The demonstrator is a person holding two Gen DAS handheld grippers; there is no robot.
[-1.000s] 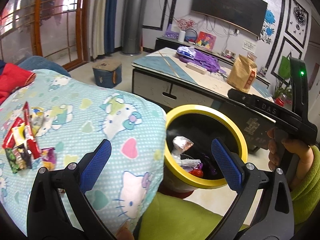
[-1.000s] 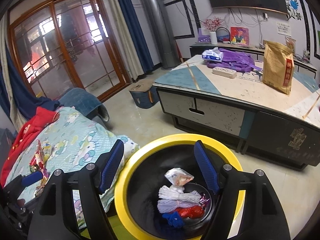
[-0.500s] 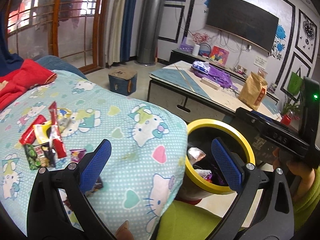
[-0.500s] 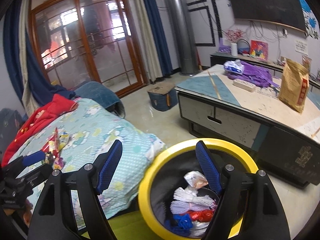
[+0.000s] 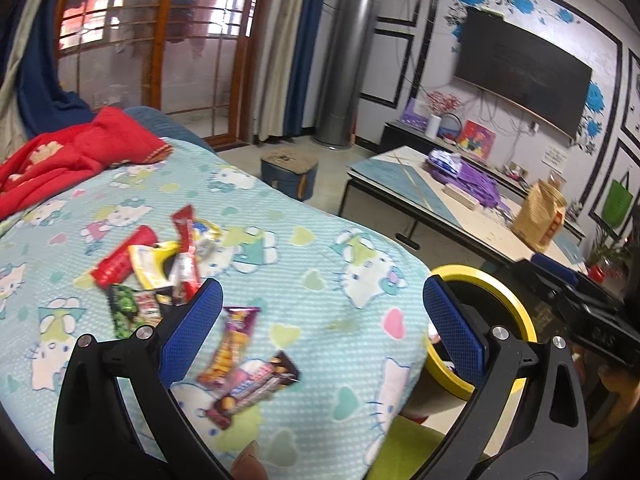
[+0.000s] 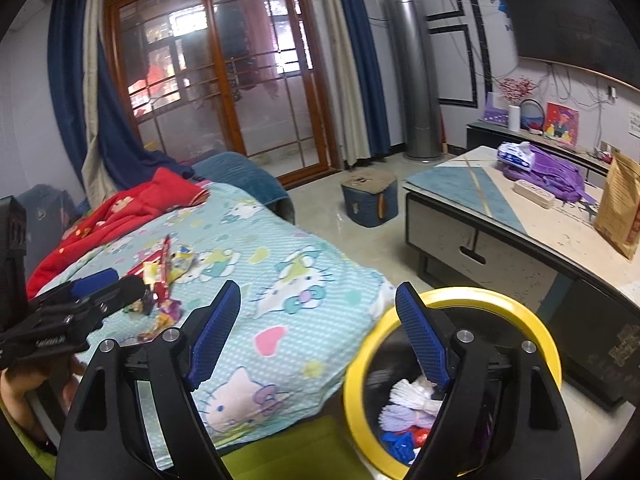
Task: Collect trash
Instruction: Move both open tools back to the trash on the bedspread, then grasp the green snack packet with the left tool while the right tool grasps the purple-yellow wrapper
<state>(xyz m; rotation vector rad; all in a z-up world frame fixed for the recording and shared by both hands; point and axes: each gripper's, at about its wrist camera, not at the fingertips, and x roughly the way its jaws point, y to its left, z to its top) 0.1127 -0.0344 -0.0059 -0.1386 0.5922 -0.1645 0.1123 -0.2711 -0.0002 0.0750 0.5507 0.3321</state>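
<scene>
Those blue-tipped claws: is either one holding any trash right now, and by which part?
Nothing is held. The left gripper is open above the snack wrappers on the blanket; the right gripper is open near the yellow-rimmed bin.

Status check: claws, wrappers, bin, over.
Both claws open, empty. Left claw over wrappers on blanket. Right claw by yellow bin. Nothing blocking.

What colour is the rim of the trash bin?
Yellow. The trash bin has a bright yellow rim around a dark inside, clearest in the right wrist view.
</scene>
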